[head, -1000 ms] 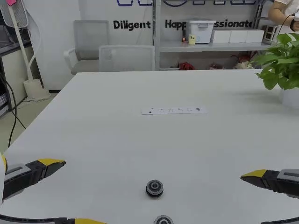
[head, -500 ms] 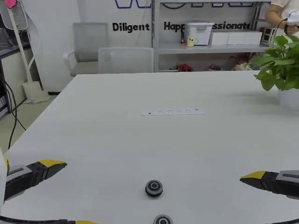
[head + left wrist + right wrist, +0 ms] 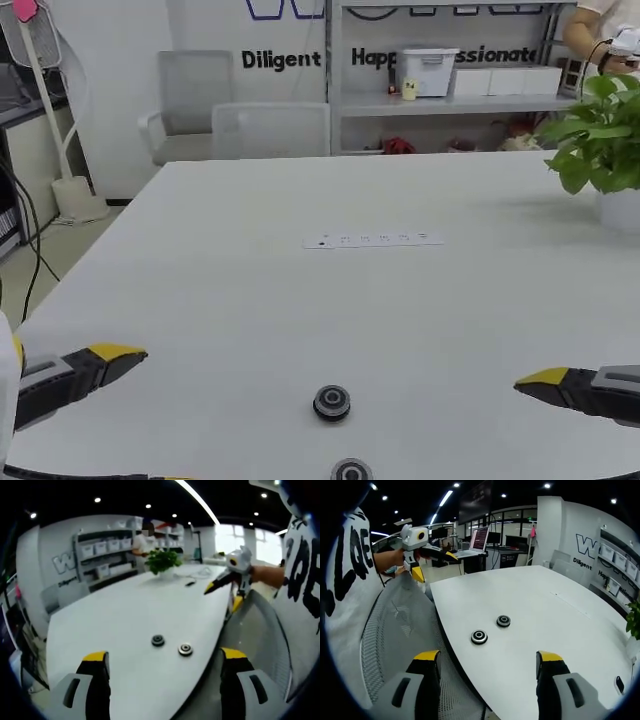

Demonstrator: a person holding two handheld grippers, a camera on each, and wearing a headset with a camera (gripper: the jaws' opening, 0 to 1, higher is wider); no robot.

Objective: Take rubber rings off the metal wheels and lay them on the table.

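Two small metal wheels with dark rubber rings lie flat on the white table [image 3: 300, 300]. One wheel [image 3: 331, 402] is near the front; the other wheel [image 3: 350, 470] sits at the table's front edge, cut off by the picture. My left gripper [image 3: 165, 415] is at the left and my right gripper [image 3: 535, 430] at the right, both open, empty and well apart from the wheels. Ahead of the left gripper [image 3: 164, 656] lie both wheels [image 3: 158, 640] [image 3: 185, 649]. Ahead of the right gripper [image 3: 487, 656] they lie too [image 3: 479, 637] [image 3: 503, 621].
A white power strip [image 3: 372, 239] lies mid-table. A potted plant [image 3: 600, 140] stands at the far right. Grey chairs [image 3: 270, 125] and shelves [image 3: 450, 95] are behind the table. A mesh chair back [image 3: 400, 630] is near the table's front edge.
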